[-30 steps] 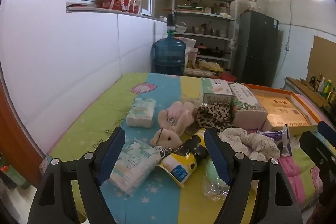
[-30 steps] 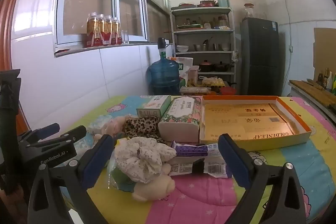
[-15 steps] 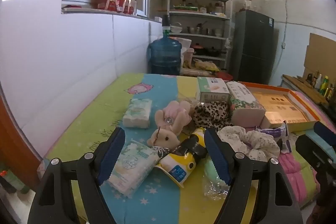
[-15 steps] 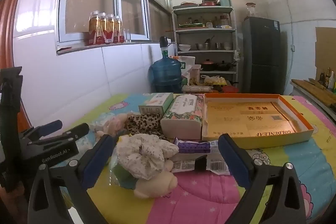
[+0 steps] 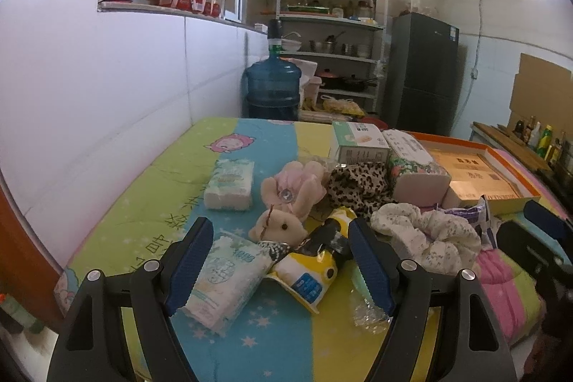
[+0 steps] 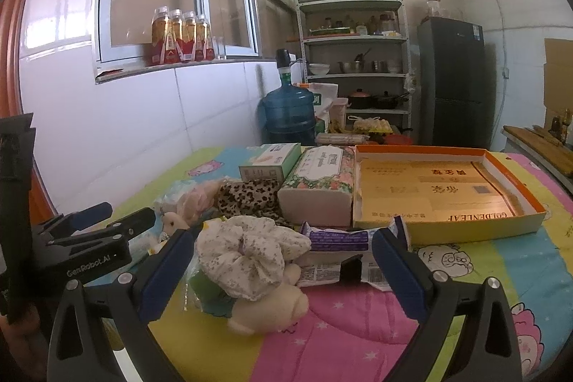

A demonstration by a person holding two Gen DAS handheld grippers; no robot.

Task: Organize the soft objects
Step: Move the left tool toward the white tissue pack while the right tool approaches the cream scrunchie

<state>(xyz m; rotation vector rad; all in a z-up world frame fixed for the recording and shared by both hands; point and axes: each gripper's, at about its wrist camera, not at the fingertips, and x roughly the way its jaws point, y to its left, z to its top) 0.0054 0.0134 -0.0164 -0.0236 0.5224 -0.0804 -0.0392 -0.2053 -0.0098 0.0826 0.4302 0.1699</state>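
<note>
A heap of soft things lies on the colourful table. In the left wrist view: a pink plush rabbit (image 5: 286, 206), a leopard-print cloth (image 5: 358, 181), a white floral scrunchie (image 5: 426, 235), two tissue packs (image 5: 229, 278) (image 5: 231, 185) and a yellow snack bag (image 5: 311, 271). My left gripper (image 5: 279, 264) is open and empty just before the near pack and bag. In the right wrist view the scrunchie (image 6: 250, 253) rests on a cream plush (image 6: 268, 306). My right gripper (image 6: 283, 271) is open and empty around them. The left gripper (image 6: 107, 221) shows at the left.
An open orange-rimmed box (image 6: 501, 224) stands at the right, with a floral tissue block (image 6: 318, 181) and a small green carton (image 6: 268, 160) beside it. A purple wrapper (image 6: 340, 235) lies before them. A water jug (image 5: 272, 88), shelves and a fridge stand behind the table.
Both grippers have drawn back and up slightly, so the table objects sit a little lower in view. Nothing on the table has moved.
</note>
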